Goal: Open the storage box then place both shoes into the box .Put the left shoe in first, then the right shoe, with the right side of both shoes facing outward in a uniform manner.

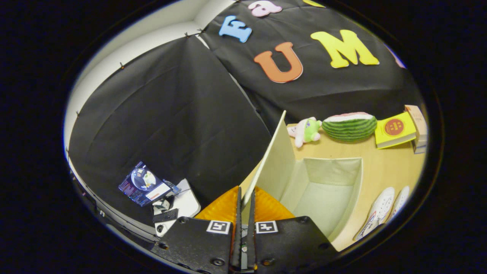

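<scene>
A: Nearest, at the bottom centre of the frame, the gripper (pixel 243 205) has its two fingers drawn almost together; the thin edge of the box lid (pixel 276 167) runs down into the narrow slot between them, so it looks clenched on the lid.

B: And the lid itself?

A: Raised, tilted up and away from the fingers toward the middle of the frame; its pale inner face turns right, over the storage box (pixel 344 198); the box stands open just right of the fingers, its cream lining bare inside.

B: The shoes?

A: Two white shoes (pixel 382 213) lie side by side on the wooden table (pixel 384 171) at the lower right, just beside the box, outside it; which is left or right I cannot tell.

B: Beyond the box?

A: Toward the upper right, a plush toy (pixel 306 131), a watermelon-shaped cushion (pixel 350 127) and a yellow book (pixel 395 131) against a stack of books (pixel 418 127); at the lower left, a small white stand (pixel 186 205) with a dark printed packet (pixel 142 184).
</scene>
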Motion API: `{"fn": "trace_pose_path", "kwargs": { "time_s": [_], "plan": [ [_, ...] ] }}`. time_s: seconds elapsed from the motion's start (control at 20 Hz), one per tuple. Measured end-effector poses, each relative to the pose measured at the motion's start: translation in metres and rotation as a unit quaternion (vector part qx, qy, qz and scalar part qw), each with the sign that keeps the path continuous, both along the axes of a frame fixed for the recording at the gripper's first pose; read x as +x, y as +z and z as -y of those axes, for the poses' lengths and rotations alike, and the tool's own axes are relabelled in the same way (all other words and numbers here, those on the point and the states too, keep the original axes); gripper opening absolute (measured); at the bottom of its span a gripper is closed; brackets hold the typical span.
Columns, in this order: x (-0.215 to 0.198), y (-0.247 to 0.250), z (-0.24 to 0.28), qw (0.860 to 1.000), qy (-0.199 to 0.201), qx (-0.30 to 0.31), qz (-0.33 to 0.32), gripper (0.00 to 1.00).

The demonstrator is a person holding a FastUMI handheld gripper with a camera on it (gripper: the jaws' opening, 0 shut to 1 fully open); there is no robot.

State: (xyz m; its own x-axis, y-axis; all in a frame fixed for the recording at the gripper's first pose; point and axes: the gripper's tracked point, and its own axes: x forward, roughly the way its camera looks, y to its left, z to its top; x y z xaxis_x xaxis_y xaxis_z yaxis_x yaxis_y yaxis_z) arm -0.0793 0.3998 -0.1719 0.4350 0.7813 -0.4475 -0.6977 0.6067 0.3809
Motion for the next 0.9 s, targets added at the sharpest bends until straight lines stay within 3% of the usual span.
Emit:
{"fn": "trace_pose_path", "kwargs": {
  "time_s": [0.1, 0.45, 0.5, 0.6, 0.8, 0.9],
  "plan": [
    [-0.004, 0.000, -0.021, 1.000, 0.018, -0.007, 0.012, 0.16],
    [-0.003, 0.007, -0.032, 0.998, 0.024, -0.025, 0.050, 0.61],
    [-0.001, 0.007, -0.028, 0.998, 0.017, -0.027, 0.053, 0.61],
    [0.007, 0.010, -0.013, 0.997, -0.002, -0.037, 0.069, 0.78],
    [0.028, 0.019, 0.036, 0.990, -0.066, -0.061, 0.112, 0.80],
    [0.041, 0.018, 0.070, 0.985, -0.101, -0.072, 0.122, 0.88]
  ]
}}
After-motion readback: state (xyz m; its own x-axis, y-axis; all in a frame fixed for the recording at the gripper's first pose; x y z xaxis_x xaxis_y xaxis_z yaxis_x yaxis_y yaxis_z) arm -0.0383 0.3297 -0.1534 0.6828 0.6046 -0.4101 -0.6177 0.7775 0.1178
